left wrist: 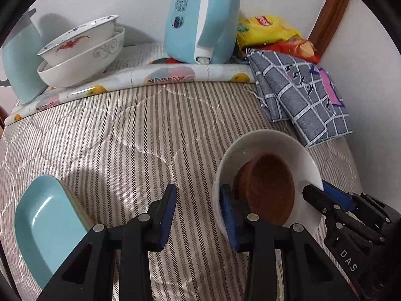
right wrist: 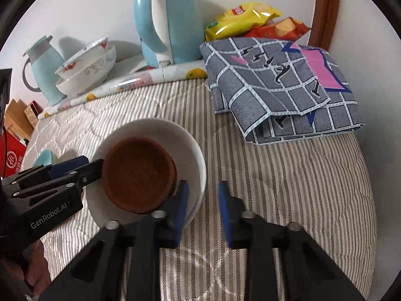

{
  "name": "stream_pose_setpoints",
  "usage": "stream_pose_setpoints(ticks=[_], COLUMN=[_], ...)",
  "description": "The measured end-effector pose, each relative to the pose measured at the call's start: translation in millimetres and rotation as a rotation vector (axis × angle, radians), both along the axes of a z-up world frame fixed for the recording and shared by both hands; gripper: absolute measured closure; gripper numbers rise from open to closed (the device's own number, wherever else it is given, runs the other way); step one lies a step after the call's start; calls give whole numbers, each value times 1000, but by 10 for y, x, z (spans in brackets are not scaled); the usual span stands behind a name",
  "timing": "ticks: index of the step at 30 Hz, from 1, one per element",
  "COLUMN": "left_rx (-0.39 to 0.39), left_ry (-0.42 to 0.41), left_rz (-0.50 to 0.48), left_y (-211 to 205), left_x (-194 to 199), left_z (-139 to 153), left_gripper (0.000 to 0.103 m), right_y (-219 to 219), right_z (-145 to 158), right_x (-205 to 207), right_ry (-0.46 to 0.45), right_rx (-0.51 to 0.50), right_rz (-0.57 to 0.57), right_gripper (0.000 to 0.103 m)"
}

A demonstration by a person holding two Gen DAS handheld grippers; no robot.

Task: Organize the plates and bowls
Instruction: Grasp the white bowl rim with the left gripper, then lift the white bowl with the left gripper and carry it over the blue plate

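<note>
Bowls (right wrist: 150, 165) sit between both grippers: left gripper (left wrist: 198, 215) spread, right gripper (right wrist: 203, 210) straddling the white rim, not pinching.

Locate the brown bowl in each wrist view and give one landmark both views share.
Left wrist view: the brown bowl sits lower right, tilted inside the white bowl.
Right wrist view: the brown bowl sits left of centre, inside the white bowl.
Shared landmark: the blue kettle at the wall.
</note>
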State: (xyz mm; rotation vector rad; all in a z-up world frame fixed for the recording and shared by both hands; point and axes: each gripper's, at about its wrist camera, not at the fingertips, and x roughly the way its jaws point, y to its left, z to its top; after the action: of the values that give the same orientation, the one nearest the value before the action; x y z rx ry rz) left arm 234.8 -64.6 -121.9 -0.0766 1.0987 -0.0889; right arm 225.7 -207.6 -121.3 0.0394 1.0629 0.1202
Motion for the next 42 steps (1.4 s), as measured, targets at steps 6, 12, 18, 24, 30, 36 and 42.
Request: stream_pose_setpoints(ticks=[6, 12, 18, 24, 30, 36, 42], left_rx=[16, 21, 22, 26, 4, -2, -40], left_ry=[22, 33, 40, 42, 36, 28, 28], left_rz=[-8, -10, -14, -15, -5, -11, -44], left_y=[-51, -63, -80, -81, -53, -61, -117], left_x=[39, 76, 100, 131, 134, 127, 113], left_z=[-81, -143, -162, -180, -189, -188, -185], left_gripper=[68, 67, 67, 66, 67, 72, 92], right_y=[8, 13, 40, 15, -28, -37, -23], right_z=[-82, -156, -200, -234, -242, -234, -223], right_x=[50, 109, 138, 180, 158, 140, 125], right_ry=[20, 43, 51, 59, 45, 35, 35], right_rx=[11, 16, -8, 14, 10, 18, 44], right_rz=[-3, -13, -20, -35, -46, -60, -61], right_gripper=[83, 79, 73, 70, 61, 60, 70])
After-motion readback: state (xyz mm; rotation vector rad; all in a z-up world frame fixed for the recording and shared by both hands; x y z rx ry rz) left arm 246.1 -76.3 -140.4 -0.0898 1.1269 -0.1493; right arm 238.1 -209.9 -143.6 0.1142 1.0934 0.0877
